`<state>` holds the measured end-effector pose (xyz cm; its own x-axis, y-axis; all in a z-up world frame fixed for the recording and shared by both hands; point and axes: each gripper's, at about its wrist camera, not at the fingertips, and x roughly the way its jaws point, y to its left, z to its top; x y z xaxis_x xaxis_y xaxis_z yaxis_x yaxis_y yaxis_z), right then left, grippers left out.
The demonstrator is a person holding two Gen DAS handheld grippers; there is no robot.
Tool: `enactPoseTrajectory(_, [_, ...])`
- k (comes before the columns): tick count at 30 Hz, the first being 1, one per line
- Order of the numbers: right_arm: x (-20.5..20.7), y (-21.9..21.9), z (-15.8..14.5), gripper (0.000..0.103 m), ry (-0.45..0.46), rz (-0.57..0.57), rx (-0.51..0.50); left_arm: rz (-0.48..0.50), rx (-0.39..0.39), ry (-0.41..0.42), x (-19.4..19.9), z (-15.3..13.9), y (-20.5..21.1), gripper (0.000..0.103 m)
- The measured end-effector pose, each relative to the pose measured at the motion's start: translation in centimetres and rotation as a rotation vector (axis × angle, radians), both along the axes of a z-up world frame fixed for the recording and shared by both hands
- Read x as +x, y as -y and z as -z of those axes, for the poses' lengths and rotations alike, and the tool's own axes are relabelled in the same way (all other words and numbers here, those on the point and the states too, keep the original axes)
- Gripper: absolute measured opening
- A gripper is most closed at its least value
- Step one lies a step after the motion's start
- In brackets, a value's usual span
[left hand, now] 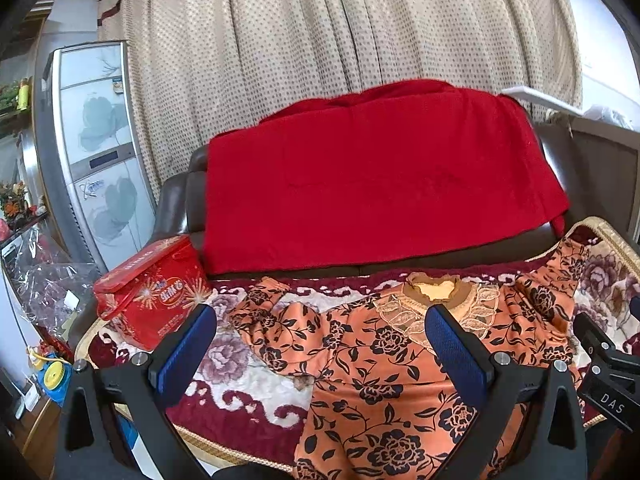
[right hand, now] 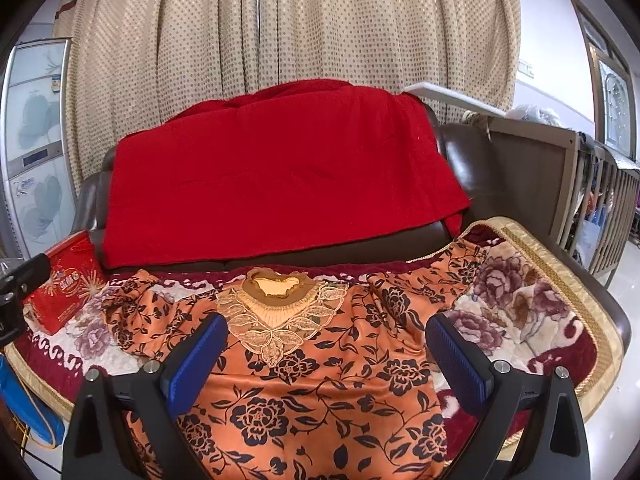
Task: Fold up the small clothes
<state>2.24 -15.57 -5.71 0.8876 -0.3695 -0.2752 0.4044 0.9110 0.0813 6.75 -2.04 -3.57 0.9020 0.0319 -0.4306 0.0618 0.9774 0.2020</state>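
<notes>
Orange floral top (right hand: pixel 320 380) flat on blanket, both claws spread, empty.
Top lies face up, lace collar (right hand: pixel 276 300) toward red-draped sofa back (right hand: pixel 280 184), sleeves out to both sides on floral blanket (right hand: pixel 532 312). Left claw (left hand: pixel 320 344) and right claw (right hand: pixel 326 348) hover above it, not touching. Red box (left hand: pixel 156 300) sits by left sleeve.

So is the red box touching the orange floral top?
Apart. The left wrist view shows blanket between the red box and the orange top's nearest sleeve.
</notes>
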Motion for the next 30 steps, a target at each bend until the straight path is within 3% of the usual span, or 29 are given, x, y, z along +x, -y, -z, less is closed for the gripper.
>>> enactPoseTrajectory(8, [4.6,2.9,1.1,0.101,-0.051,0.008,0.026,0.024,-0.007,-0.074,5.1,2.5,2.6,0.103])
enactPoseTrajectory(11, [6.4,5.6,1.8,0.101,-0.064,-0.009,0.072,0.063,-0.006,-0.183,9.1,5.8,4.4,0.103])
enactPoseTrajectory(12, [7.0,7.0,2.0,0.101,-0.065,-0.017,0.097,0.077,0.007,-0.246,11.3,8.2,5.4,0.103])
enactPoseTrajectory(13, [7.7,8.8,2.4,0.101,-0.062,-0.029,0.125,0.079,0.025,-0.274,12.5,9.4,5.8,0.103])
enactPoseTrajectory(15, [9.0,13.0,3.3,0.101,-0.049,-0.055,0.170,0.106,0.050,-0.426,16.3,14.5,7.7,0.103])
enactPoseTrajectory(17, [10.3,18.4,4.5,0.101,-0.051,-0.051,0.220,0.096,0.098,-0.479,18.7,17.7,8.6,0.103])
enactPoseTrajectory(19, [11.3,24.3,6.1,0.101,-0.064,-0.002,0.315,0.096,0.107,-0.537,20.6,20.9,9.9,0.103])
enactPoseTrajectory(22, [11.7,33.7,9.2,0.101,-0.030,0.071,0.547,0.122,0.096,-0.556,21.5,22.5,10.5,0.103])
enactPoseTrajectory(25, [10.8,41.0,12.0,0.100,0.120,0.102,0.769,0.160,0.100,-0.545,21.6,23.5,10.5,0.103])
enactPoseTrajectory(28, [11.4,44.7,13.8,0.085,0.196,0.112,0.889,0.168,0.080,-0.544,22.1,24.3,9.4,0.103])
enactPoseTrajectory(30, [12.9,46.2,14.7,0.069,0.197,0.103,0.935,0.162,-0.033,-0.584,21.8,24.4,8.7,0.103])
